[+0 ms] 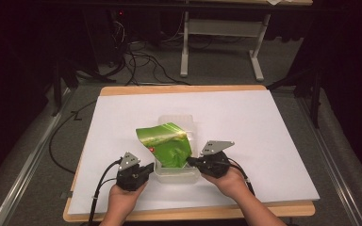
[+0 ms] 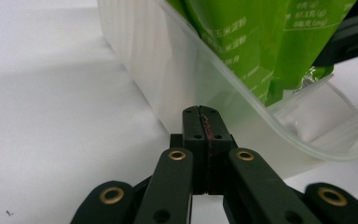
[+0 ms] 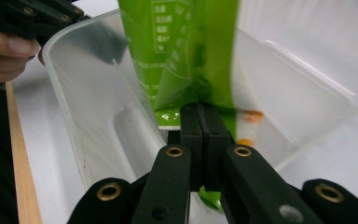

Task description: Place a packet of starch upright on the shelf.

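A glossy green foil snack bag with white printed text [image 1: 166,143] stands tilted inside a clear rectangular plastic container [image 1: 176,175] near the front middle of the white-topped bench [image 1: 273,141]. Its lower end is down in the container and its upper part leans out over the far left rim. The right hand-held gripper [image 1: 190,161] reaches in from the container's right side with its jaws pressed together on the bag's lower edge; in the right gripper view the green foil [image 3: 182,56] rises straight out of the closed jaws, and a strip of it shows below them too. Pinching that edge seems meant to steer the bag, either settling it down into the container or drawing it out, and the pictures do not show which. The left hand-held gripper [image 1: 149,168] sits at the container's near left corner. In the left gripper view its jaws [image 2: 204,112] are together with nothing visible between them, their tips right at the translucent wall [image 2: 177,79]; whether they actually touch it cannot be told. That placement reads as bracing: a light container on a smooth bench would likely slide or tip when the bag is pushed or pulled, so the left hand-held gripper stands against it while the right works the foil. The container's ribbed far end [image 1: 176,118] is bare behind the bag.
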{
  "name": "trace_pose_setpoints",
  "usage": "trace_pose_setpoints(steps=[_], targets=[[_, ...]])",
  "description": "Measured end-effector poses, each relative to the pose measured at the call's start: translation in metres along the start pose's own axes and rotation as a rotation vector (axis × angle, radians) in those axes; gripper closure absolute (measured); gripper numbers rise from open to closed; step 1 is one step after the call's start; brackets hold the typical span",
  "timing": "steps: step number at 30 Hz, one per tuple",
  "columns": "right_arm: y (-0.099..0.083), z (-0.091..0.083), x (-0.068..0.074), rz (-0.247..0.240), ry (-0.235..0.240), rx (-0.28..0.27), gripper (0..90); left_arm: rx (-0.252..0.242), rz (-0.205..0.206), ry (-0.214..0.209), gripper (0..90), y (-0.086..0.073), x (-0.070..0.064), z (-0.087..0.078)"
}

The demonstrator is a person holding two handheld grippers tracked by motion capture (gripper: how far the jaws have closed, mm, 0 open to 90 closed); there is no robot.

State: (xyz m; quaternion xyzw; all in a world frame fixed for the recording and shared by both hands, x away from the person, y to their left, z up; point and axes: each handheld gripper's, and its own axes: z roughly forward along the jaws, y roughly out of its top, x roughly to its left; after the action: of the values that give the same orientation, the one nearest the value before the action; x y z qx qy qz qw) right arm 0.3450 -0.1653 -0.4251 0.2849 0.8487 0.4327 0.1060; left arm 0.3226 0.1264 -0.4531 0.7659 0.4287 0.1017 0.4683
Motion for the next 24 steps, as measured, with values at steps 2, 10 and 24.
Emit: trace_pose_setpoints(steps=[2,10,24], targets=[[-0.003,-0.006,-0.004,0.02,-0.031,-0.004,90.0,0.012,0.007,0.003,90.0,-0.001,0.0,0.001],[-0.002,0.008,-0.005,0.019,-0.01,0.061,90.0,0.015,0.008,0.005,90.0,-0.002,-0.001,0.001],[0.007,0.022,-0.001,0.012,0.014,0.096,90.0,0.015,0.008,0.015,90.0,-0.003,-0.002,0.002]])
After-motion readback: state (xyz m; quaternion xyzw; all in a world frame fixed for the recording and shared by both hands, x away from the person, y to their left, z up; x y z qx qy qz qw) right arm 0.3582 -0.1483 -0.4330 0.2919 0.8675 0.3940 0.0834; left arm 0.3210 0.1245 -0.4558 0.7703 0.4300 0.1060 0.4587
